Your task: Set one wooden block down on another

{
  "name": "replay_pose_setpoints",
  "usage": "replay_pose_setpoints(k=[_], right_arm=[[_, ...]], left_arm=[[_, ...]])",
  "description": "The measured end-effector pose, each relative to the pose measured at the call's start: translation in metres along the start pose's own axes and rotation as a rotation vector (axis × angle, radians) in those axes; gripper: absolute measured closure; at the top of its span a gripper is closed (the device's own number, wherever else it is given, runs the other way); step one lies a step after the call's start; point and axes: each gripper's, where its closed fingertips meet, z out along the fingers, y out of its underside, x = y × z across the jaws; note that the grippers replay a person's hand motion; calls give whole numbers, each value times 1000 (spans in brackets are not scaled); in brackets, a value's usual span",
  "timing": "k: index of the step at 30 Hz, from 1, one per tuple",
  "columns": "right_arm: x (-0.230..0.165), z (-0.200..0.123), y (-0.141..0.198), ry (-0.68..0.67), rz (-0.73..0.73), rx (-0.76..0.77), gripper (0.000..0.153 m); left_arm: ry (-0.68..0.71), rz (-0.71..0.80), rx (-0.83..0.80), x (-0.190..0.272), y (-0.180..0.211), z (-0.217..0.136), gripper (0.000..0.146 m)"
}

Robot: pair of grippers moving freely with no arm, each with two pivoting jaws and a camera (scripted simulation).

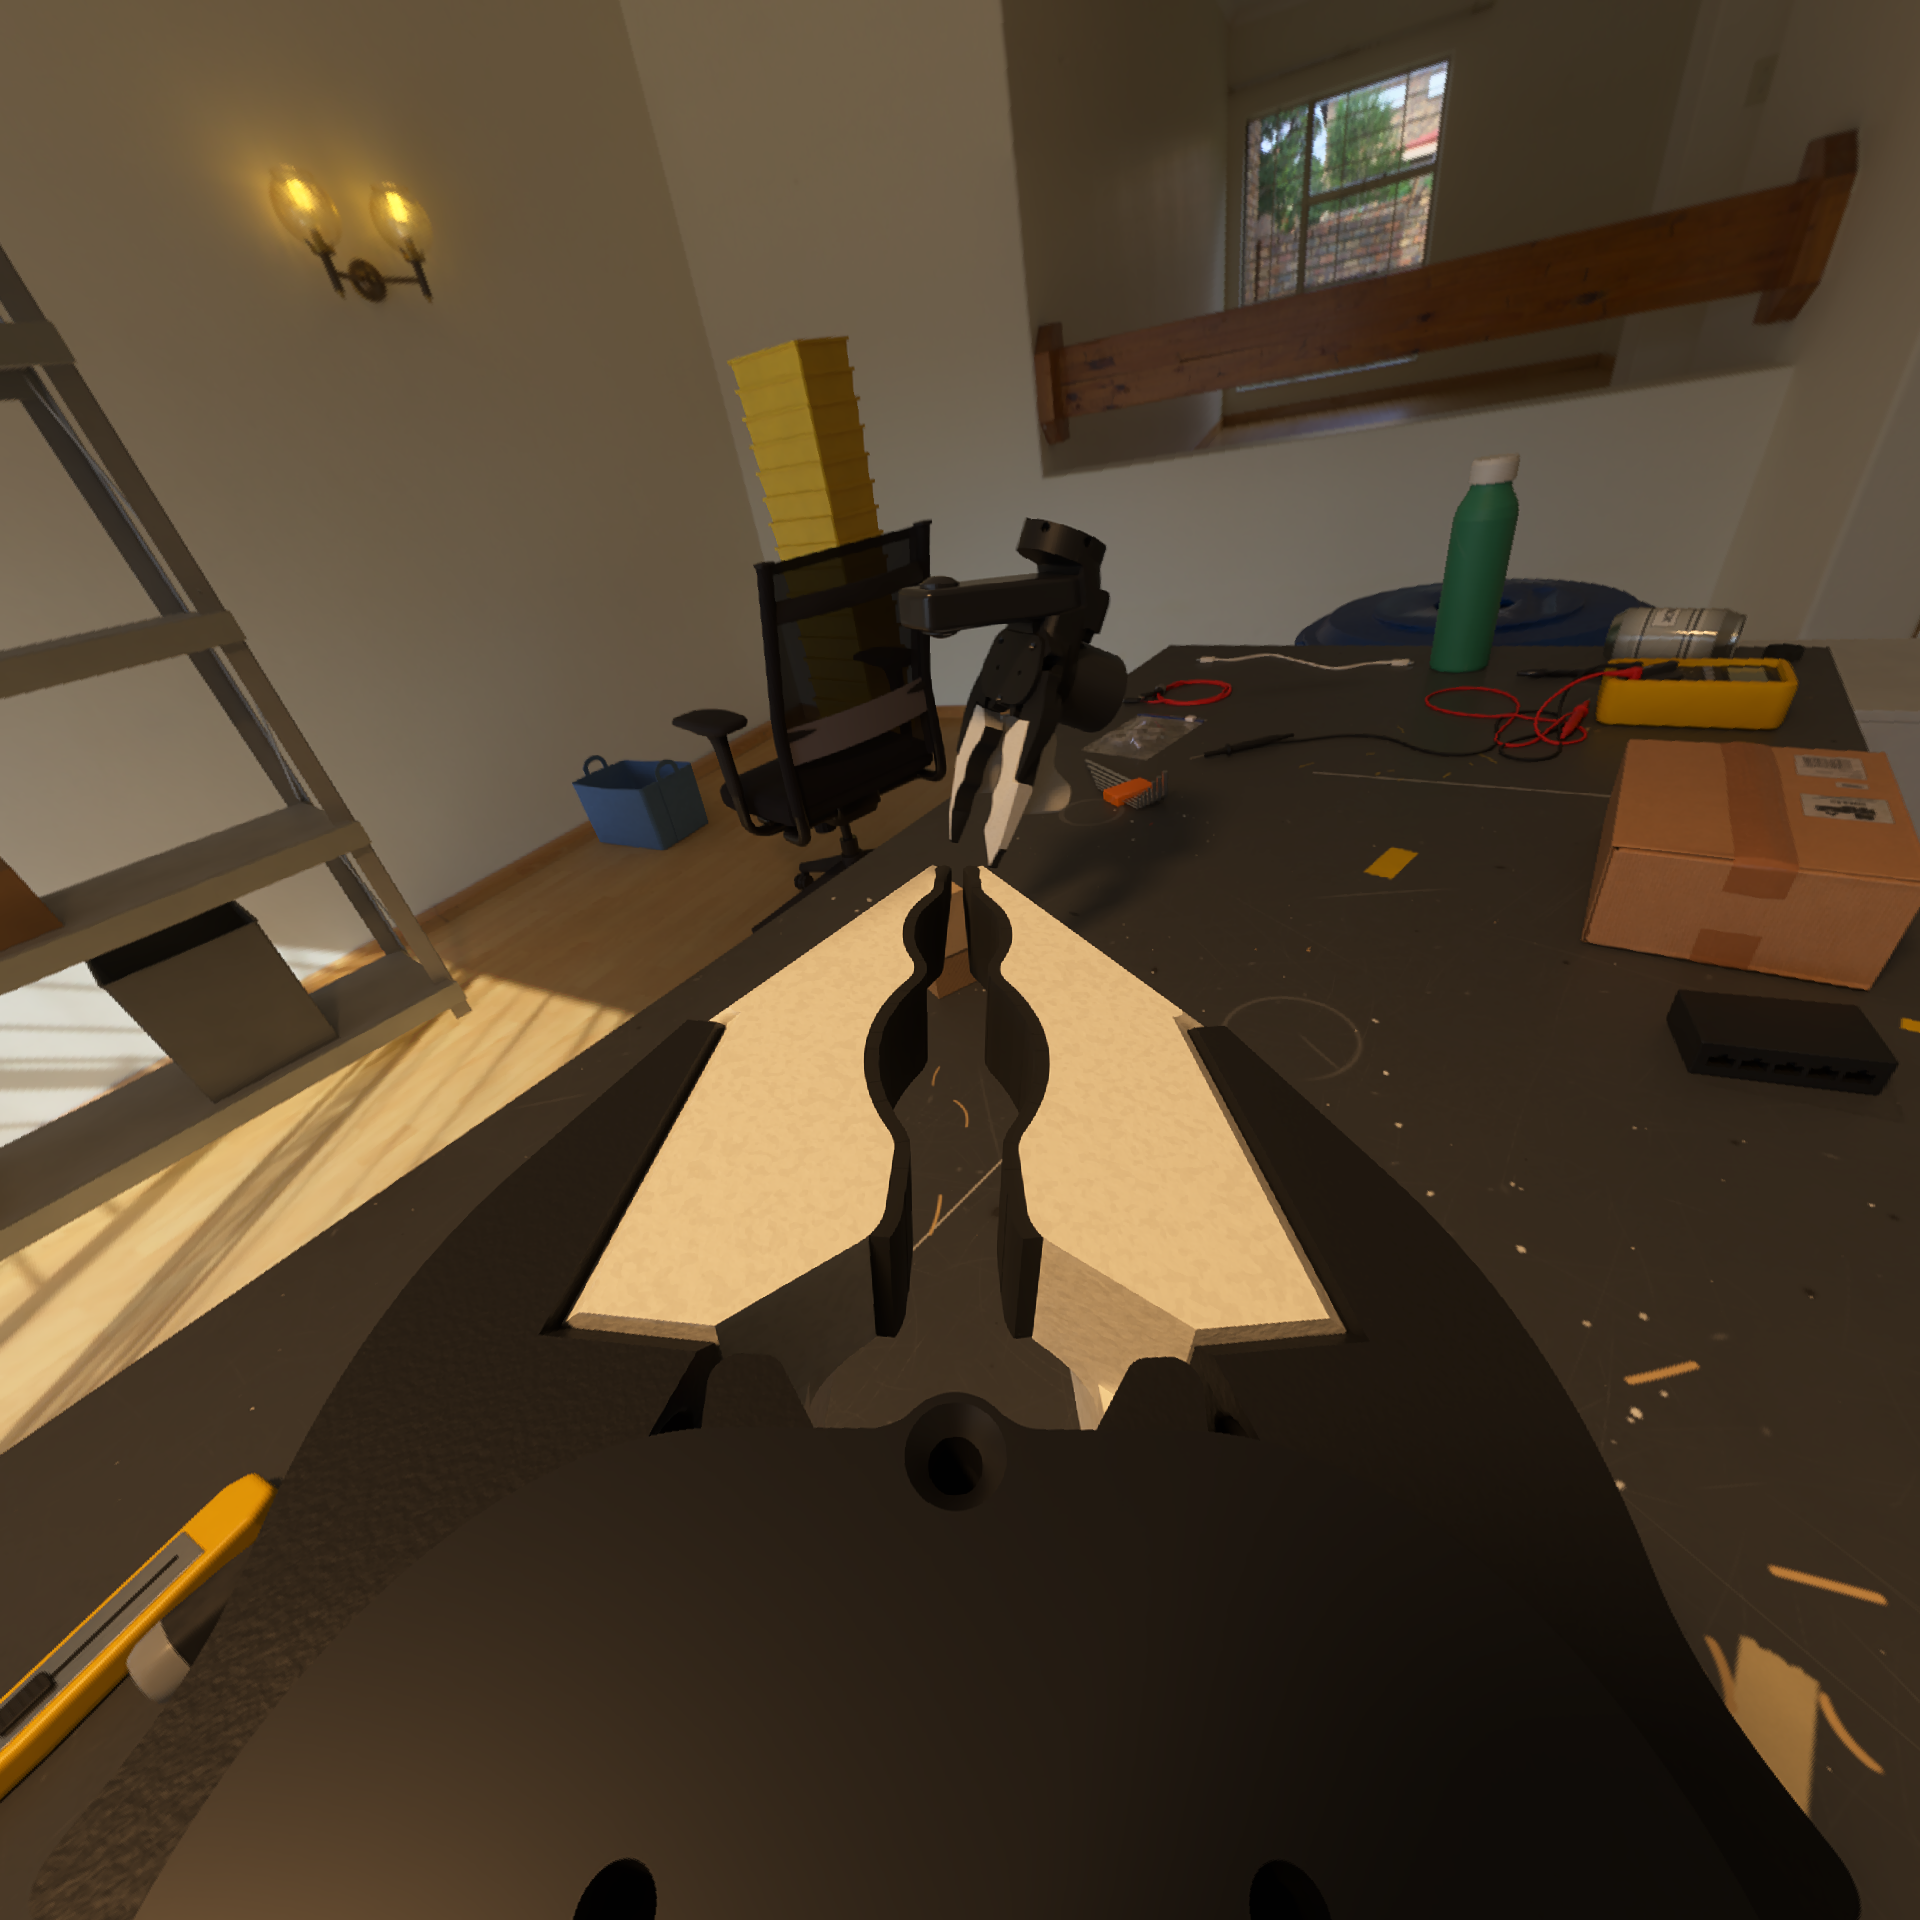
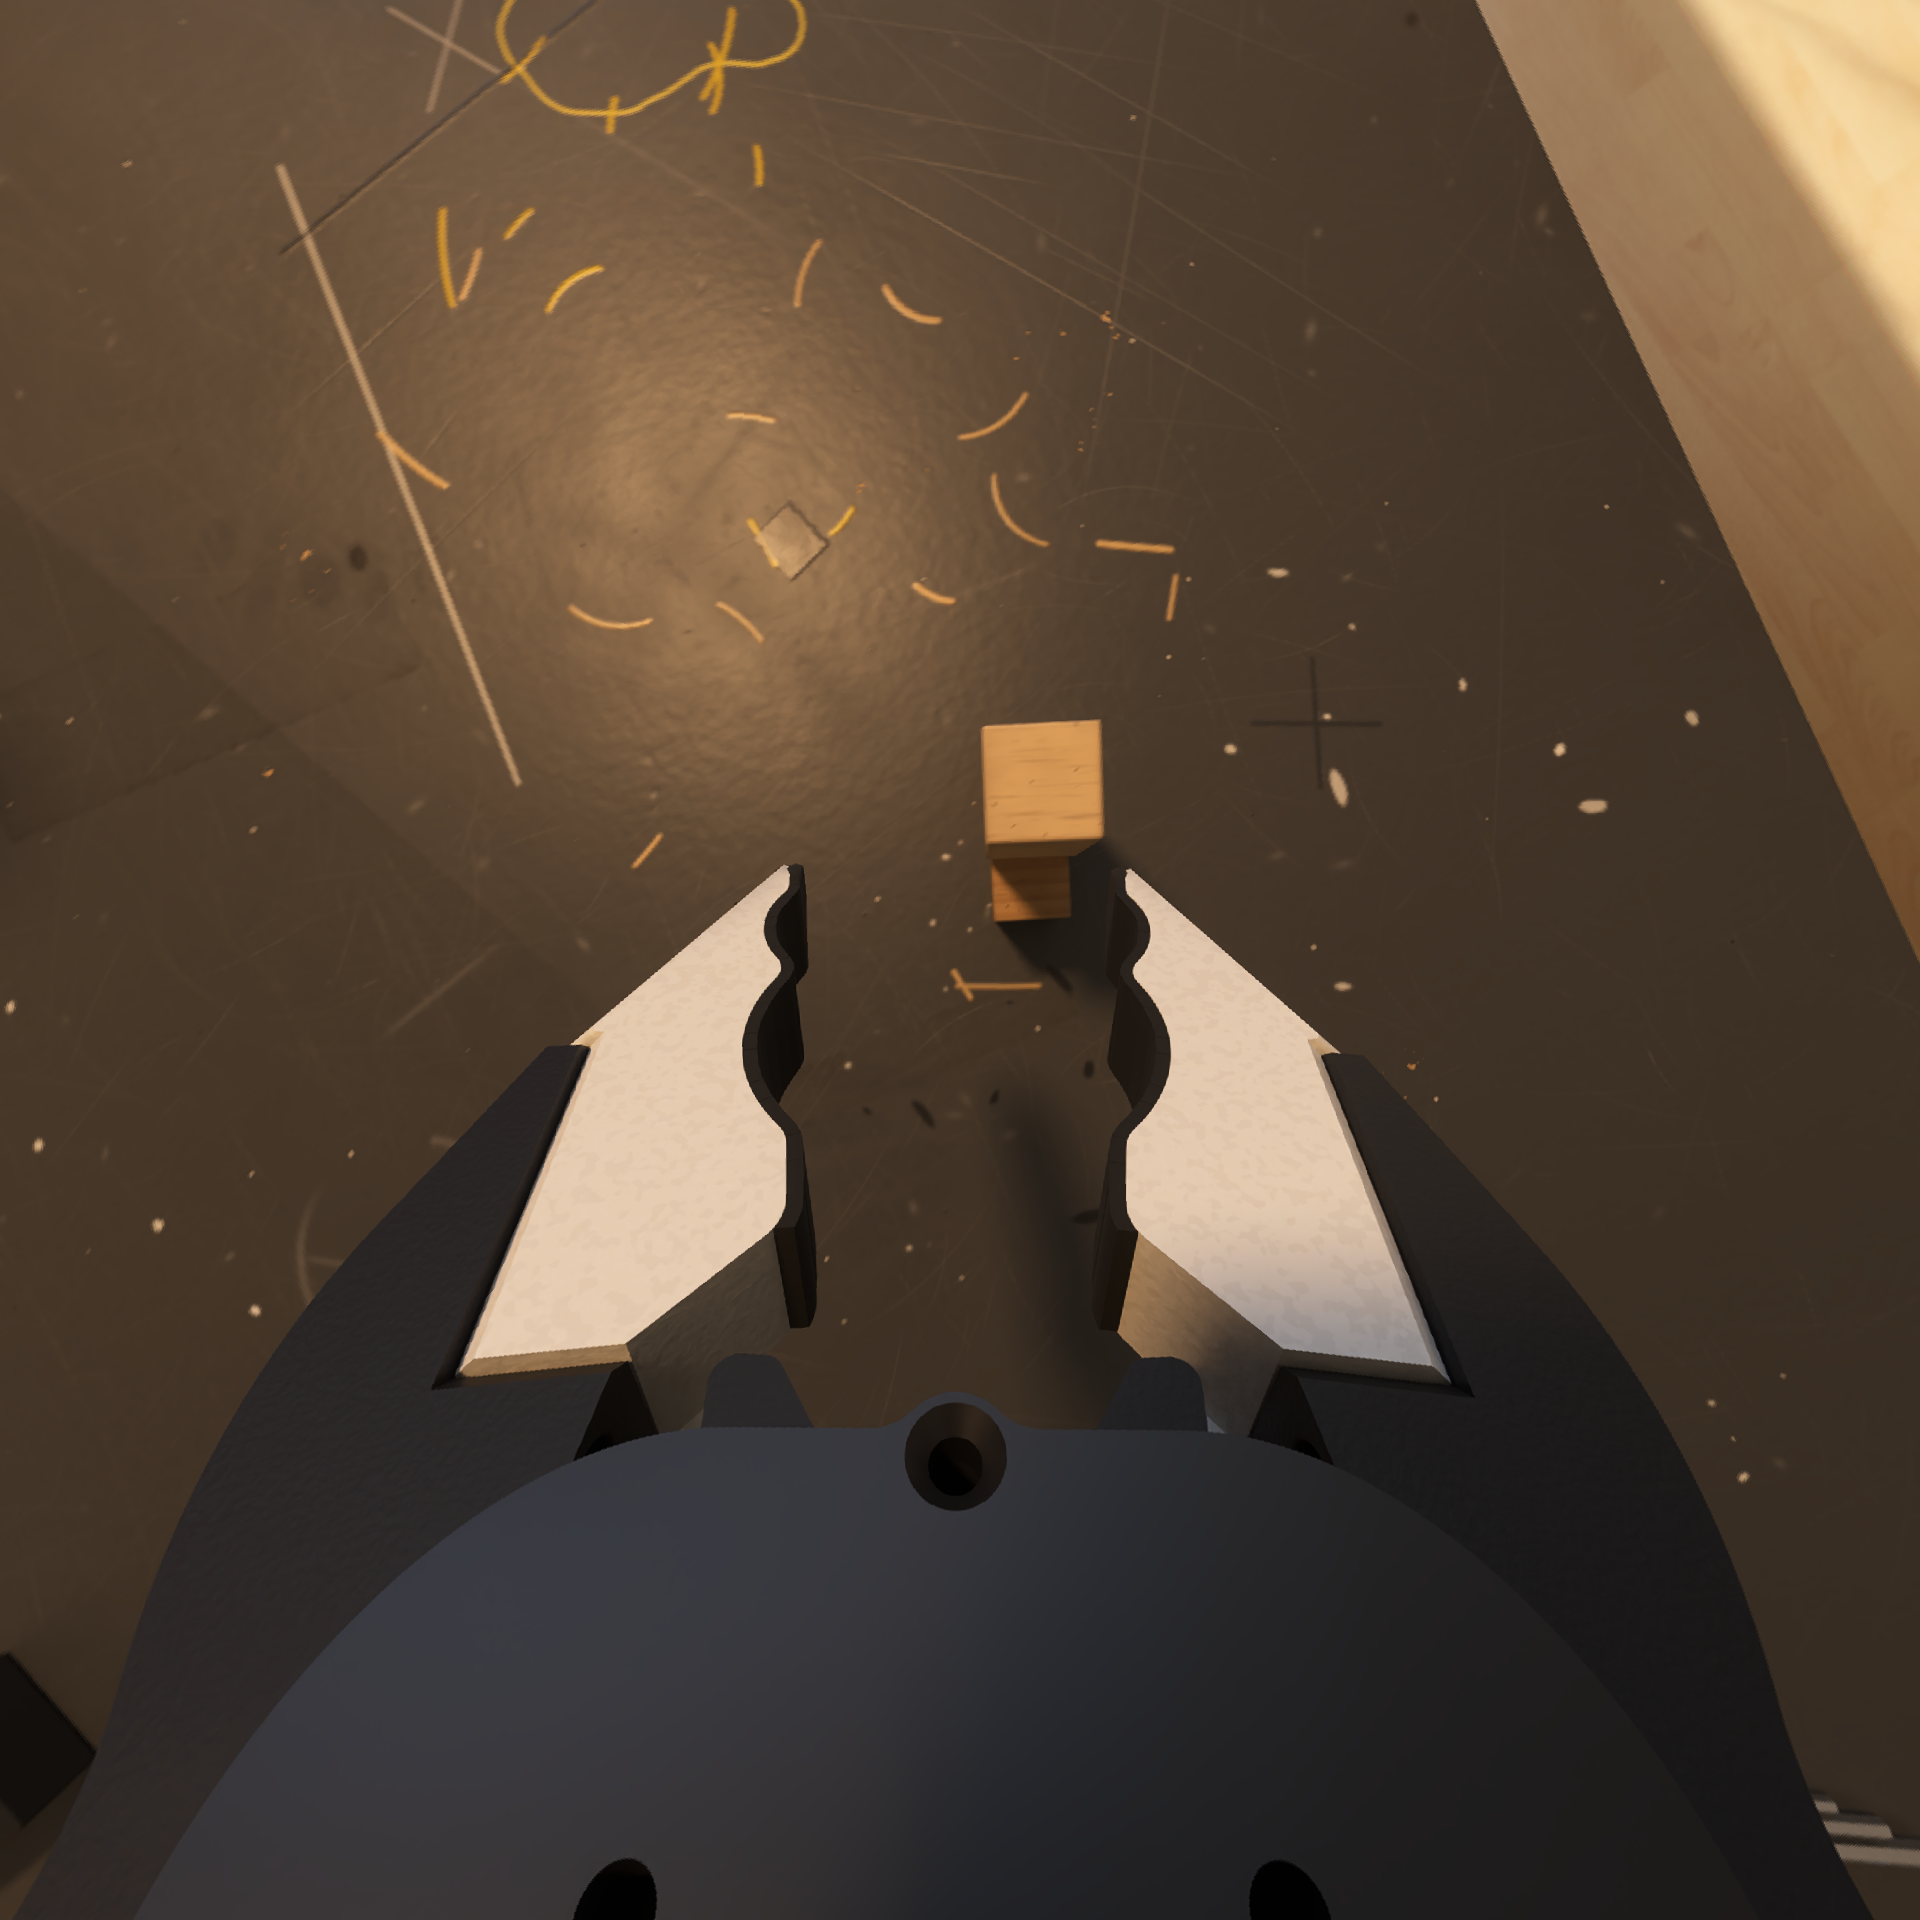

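In the right wrist view a small wooden block (image 2: 1041, 779) sits on top of a second wooden block (image 2: 1031, 891), offset so the lower one's near end shows, on the dark scratched table (image 2: 623, 727). My right gripper (image 2: 958, 875) is open and empty, above the stack and looking down on it. The stack lies just beyond and right of the middle of the gap. My left gripper (image 1: 958, 878) is shut and empty, low over the table. A sliver of a block (image 1: 954, 961) shows through its gap. The right gripper also shows beyond it (image 1: 982, 847), pointing down.
A cardboard box (image 1: 1756, 862), a black device (image 1: 1782, 1039), a yellow meter with red leads (image 1: 1694, 691) and a green bottle (image 1: 1475, 566) stand at the right and back. A yellow utility knife (image 1: 125, 1631) lies near left. The table edge runs left, with a chair (image 1: 831, 686) beyond it.
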Motion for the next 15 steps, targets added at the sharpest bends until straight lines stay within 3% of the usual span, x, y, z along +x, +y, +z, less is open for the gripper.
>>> replay_pose_setpoints(k=[7,15], right_arm=[[-19,-25,8,39,-26,54,98],[-24,-72,41,166,73,210,90]], left_arm=[[-20,-36,68,0,-14,-19,144],[-247,-85,66,15,-31,-65,131]])
